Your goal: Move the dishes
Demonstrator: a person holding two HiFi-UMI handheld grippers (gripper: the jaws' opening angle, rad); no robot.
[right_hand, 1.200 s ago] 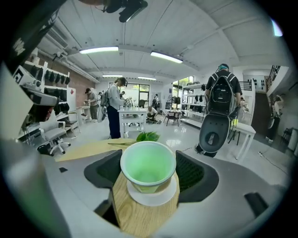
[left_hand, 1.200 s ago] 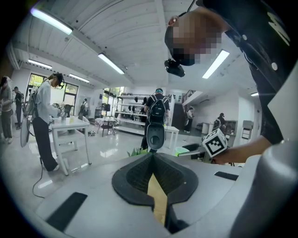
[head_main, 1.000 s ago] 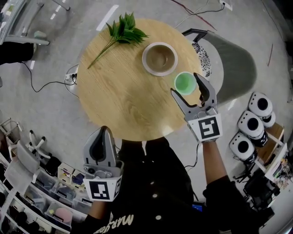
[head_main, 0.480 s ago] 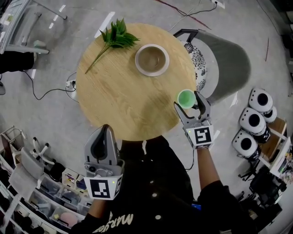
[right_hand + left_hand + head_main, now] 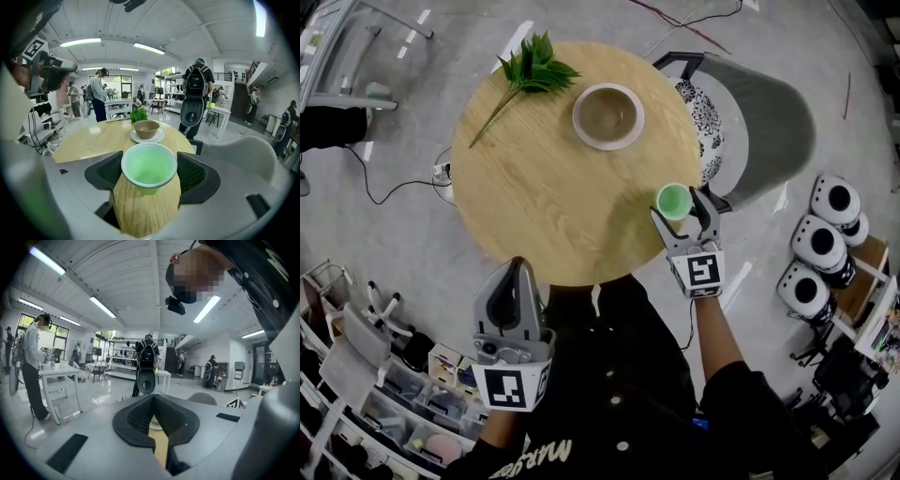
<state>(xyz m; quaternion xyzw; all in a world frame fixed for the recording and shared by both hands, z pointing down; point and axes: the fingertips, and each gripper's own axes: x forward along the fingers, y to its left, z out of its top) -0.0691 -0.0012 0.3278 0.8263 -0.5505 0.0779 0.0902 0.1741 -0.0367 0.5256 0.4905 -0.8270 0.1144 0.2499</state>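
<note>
A leafy green sprig (image 5: pixel 532 70) is lying at the far edge of the round wooden counter (image 5: pixel 534 187); a grey chair (image 5: pixel 769 127) is standing just beside it.

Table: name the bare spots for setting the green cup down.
Bare: the broad middle, left and near table, from the sprig and bowl down to the near rim. Crowded: the far edge; the green cup at right.

The person is wearing a black top (image 5: pixel 619 366) with small pale buttons (image 5: pixel 617 401) running down its front, pale lettering (image 5: pixel 539 457) and a short right sleeve (image 5: pixel 748 398). Left of the top, the left hand-held gripper (image 5: pixel 515 267) is showing a grey shell, black textured pads (image 5: pixel 136 416) and a white cube (image 5: pixel 508 389) carrying a black square marker. Right of the top, the right hand-held gripper (image 5: pixel 679 203) is showing the same colours and cube.
</note>
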